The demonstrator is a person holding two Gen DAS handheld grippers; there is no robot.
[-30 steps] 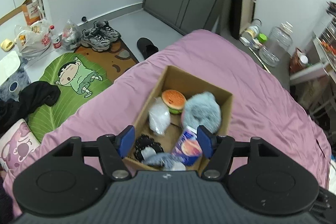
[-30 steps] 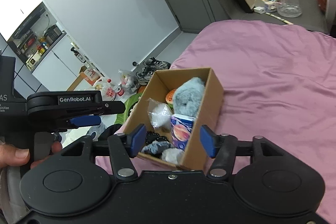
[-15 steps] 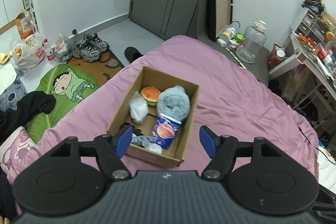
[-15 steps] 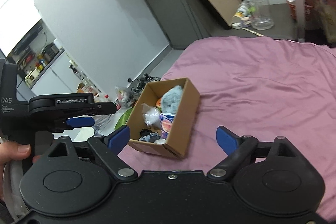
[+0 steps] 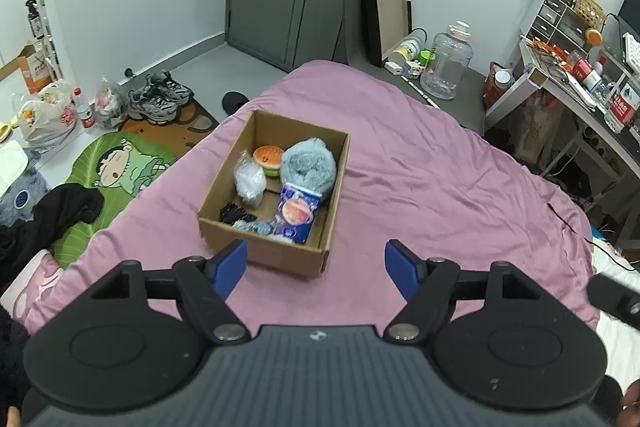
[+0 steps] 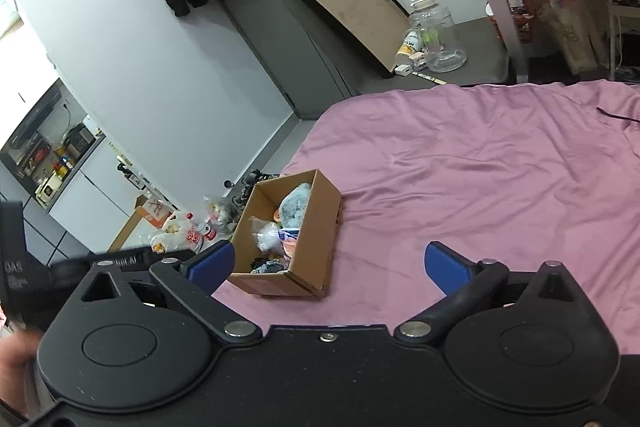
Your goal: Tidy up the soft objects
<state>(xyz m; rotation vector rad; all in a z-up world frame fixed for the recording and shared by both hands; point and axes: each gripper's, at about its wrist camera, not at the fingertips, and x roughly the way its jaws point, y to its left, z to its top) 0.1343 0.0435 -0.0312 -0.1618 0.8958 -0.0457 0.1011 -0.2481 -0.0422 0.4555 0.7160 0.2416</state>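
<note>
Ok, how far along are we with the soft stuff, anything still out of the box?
Looks nearly done. The box on the bed holds the burger toy, grey plush, clear bag, carton and black item. Nothing is in hand: the left gripper and right gripper are open and empty, their jaws just widened. No loose soft items show on the bed.

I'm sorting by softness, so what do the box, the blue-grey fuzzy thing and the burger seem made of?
Box: corrugated cardboard, matte brown, creased corners. Fuzzy thing: plush fabric, likely synthetic fur, shaggy nap. Burger: probably squishy foam, smooth painted surface; uncertain.
</note>
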